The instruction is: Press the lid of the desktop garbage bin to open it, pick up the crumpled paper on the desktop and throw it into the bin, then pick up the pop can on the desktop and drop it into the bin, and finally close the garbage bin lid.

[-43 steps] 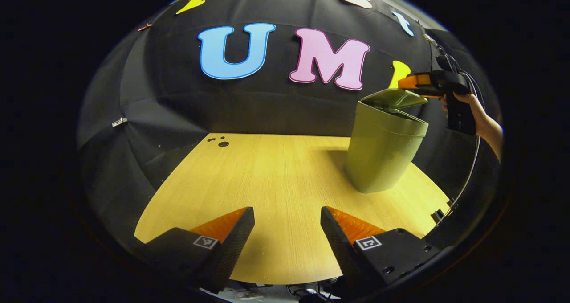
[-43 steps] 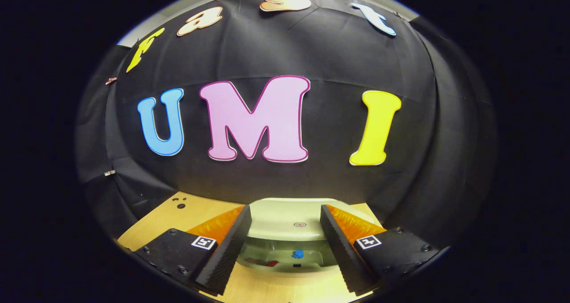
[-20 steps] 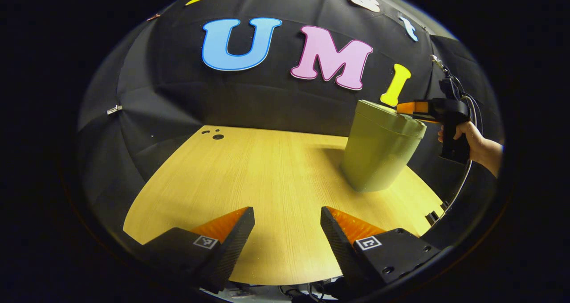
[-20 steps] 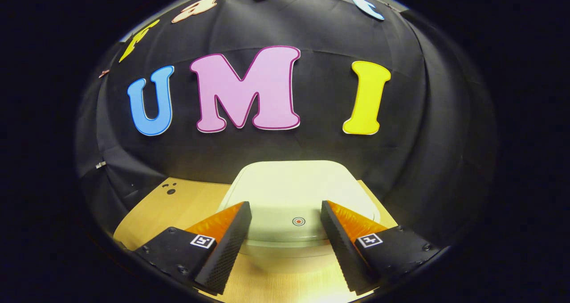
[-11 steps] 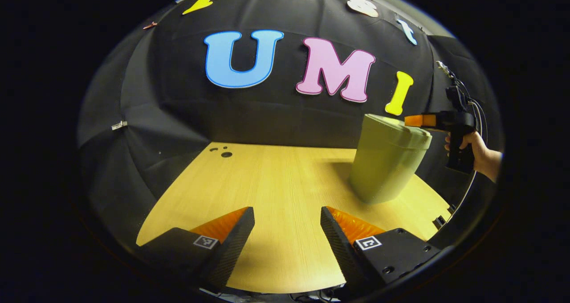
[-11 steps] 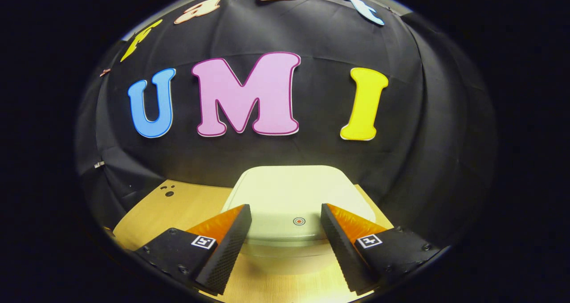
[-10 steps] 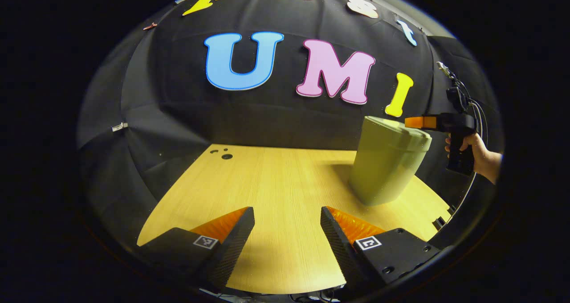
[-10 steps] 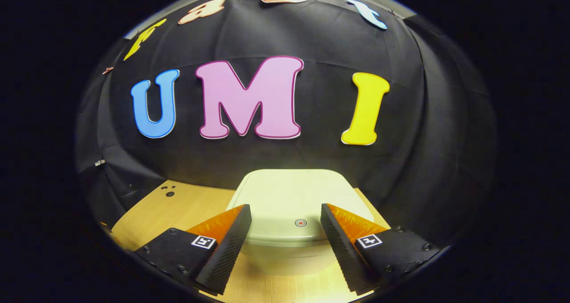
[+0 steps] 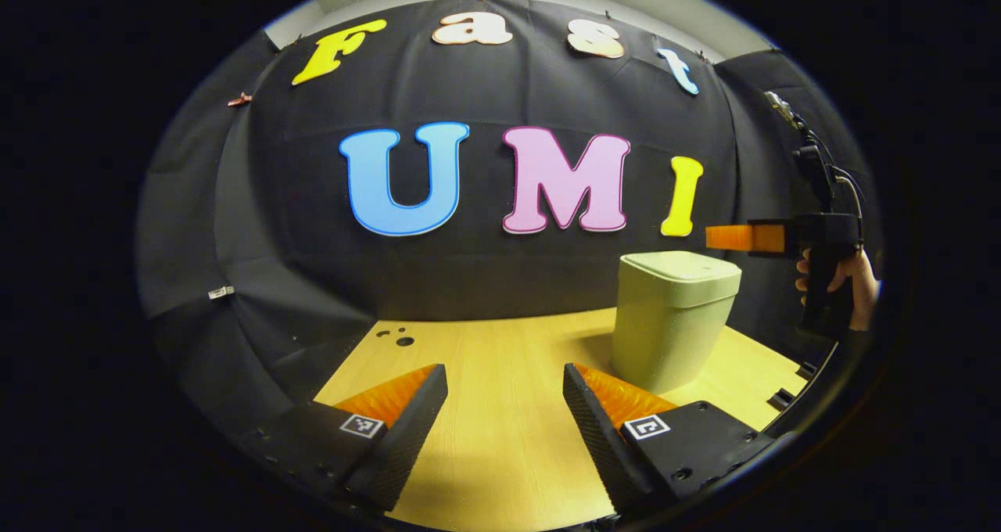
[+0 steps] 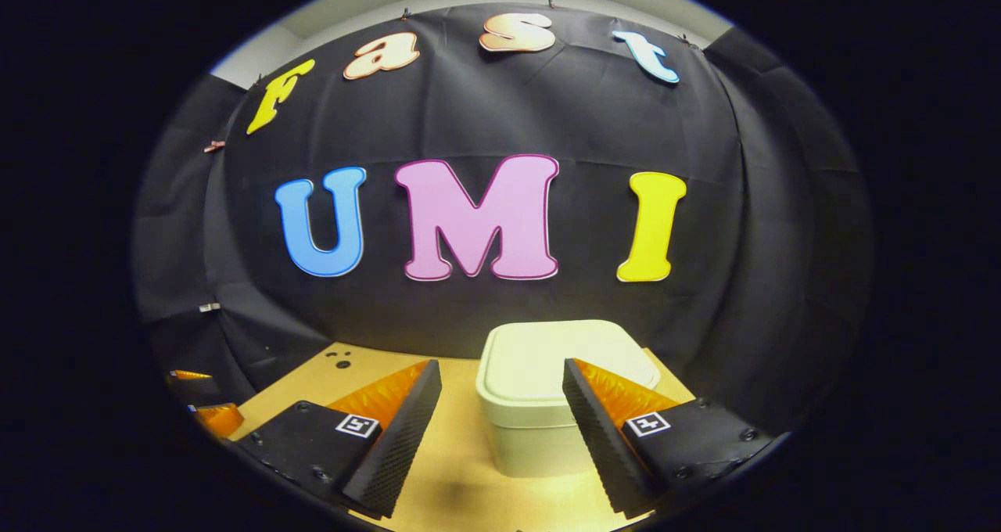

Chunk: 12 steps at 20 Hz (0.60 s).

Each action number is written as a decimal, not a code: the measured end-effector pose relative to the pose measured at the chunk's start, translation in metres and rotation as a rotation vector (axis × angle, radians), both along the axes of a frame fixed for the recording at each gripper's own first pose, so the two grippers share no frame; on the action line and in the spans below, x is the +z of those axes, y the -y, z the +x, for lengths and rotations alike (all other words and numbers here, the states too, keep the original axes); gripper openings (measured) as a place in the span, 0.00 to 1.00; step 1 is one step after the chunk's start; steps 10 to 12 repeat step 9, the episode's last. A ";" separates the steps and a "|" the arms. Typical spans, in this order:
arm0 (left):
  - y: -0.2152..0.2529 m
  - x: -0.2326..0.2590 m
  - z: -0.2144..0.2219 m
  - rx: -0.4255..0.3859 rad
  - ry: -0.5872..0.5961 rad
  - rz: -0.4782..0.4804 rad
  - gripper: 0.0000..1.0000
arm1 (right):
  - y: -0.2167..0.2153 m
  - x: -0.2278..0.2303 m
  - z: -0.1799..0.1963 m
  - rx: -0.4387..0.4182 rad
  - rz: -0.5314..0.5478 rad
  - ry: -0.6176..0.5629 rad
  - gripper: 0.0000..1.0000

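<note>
- A pale wooden tabletop [image 9: 500,375] with a fine straight grain carries the things, and a few small dark round holes [image 9: 399,338] sit near its far left corner.
- Black cloth closes the booth behind and to both sides of the tabletop; above it runs a strip of light wall.
- The sage-green plastic garbage bin [image 9: 669,325] with rounded corners stands upright on the right part of the tabletop, close to the back cloth, with its flat lid [image 10: 563,356] down on the rim.
- The left hand-held gripper [image 9: 504,407] hangs low over the near tabletop with its fingers spread and nothing between them; the bin stands ahead of it and to its right, apart from it.
- The right hand-held gripper [image 10: 502,411] is also spread and empty; the bin stands just ahead of it, seen between and past the fingers, without contact.
- In the left gripper view, that right hand-held gripper shows beside the bin, higher than the lid, gripped by a person's hand [image 9: 856,278].
</note>
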State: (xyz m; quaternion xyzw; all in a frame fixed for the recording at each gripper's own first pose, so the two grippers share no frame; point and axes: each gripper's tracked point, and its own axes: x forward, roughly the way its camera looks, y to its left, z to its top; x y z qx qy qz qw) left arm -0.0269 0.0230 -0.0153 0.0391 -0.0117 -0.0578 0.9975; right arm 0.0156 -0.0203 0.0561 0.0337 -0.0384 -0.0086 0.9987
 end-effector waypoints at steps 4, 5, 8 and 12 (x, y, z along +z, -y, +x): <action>0.011 0.007 -0.005 -0.029 0.011 -0.014 0.96 | -0.026 -0.019 -0.026 0.040 0.006 -0.037 0.98; 0.009 0.008 -0.006 -0.024 0.014 -0.020 0.96 | -0.038 -0.026 -0.032 0.069 0.010 -0.050 0.99; 0.006 0.007 -0.007 -0.005 0.024 -0.056 0.96 | -0.052 -0.044 -0.045 0.088 0.002 -0.073 1.00; 0.006 0.002 -0.006 0.000 0.016 -0.061 0.96 | -0.060 -0.054 -0.048 0.104 0.002 -0.089 1.00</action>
